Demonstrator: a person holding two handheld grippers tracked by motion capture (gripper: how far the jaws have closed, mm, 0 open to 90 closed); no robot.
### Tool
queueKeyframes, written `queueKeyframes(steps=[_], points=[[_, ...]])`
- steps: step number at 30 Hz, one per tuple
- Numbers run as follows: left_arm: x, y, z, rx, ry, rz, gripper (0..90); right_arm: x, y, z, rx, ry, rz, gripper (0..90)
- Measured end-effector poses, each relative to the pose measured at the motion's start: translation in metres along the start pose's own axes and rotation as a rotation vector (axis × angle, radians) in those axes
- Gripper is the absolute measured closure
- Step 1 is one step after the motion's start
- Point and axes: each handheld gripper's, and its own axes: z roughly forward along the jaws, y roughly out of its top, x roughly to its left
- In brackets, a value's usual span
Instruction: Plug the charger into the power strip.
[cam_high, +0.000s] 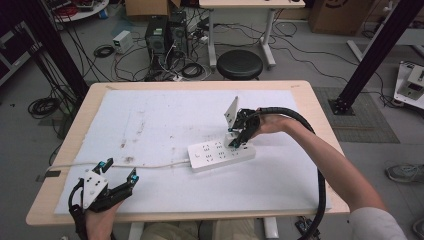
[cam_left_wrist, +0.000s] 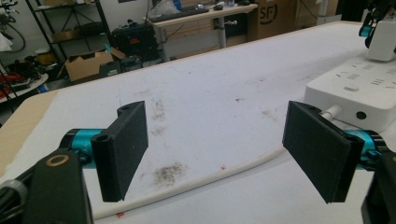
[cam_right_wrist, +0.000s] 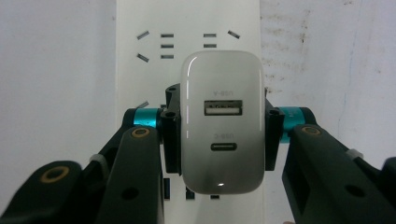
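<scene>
right claw (cam_right_wrist: 219, 135) pinching white USB charger (cam_right_wrist: 222, 121) by its sides, square over power strip (cam_high: 220, 155) sockets to seat prongs | left claw (cam_left_wrist: 224, 158) spread, idle beside cord (cam_left_wrist: 196, 184)

Black jaws on teal collars, brass-ringed screws, white sleeve (cam_high: 372, 225).

White on white, with black and teal

The charger (cam_right_wrist: 222, 121) is glossy white with silver ports; the power strip (cam_high: 221, 155) and its cord (cam_left_wrist: 196, 183) are white, the mat (cam_high: 165, 125) white with brown smudges, the jaws black, teal-collared.
</scene>
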Motion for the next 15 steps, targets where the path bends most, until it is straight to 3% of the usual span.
queueKeyframes(steps=[8, 15], points=[[-0.001, -0.001, -0.001, 0.012, -0.003, 0.002, 22.4, -0.001, 0.001, 0.000, 0.013, 0.003, 0.000, 63.7], [-0.007, 0.000, 0.004, 0.025, -0.026, 0.027, 23.0, 0.002, 0.012, 0.002, 0.078, -0.016, -0.019, 63.7]])
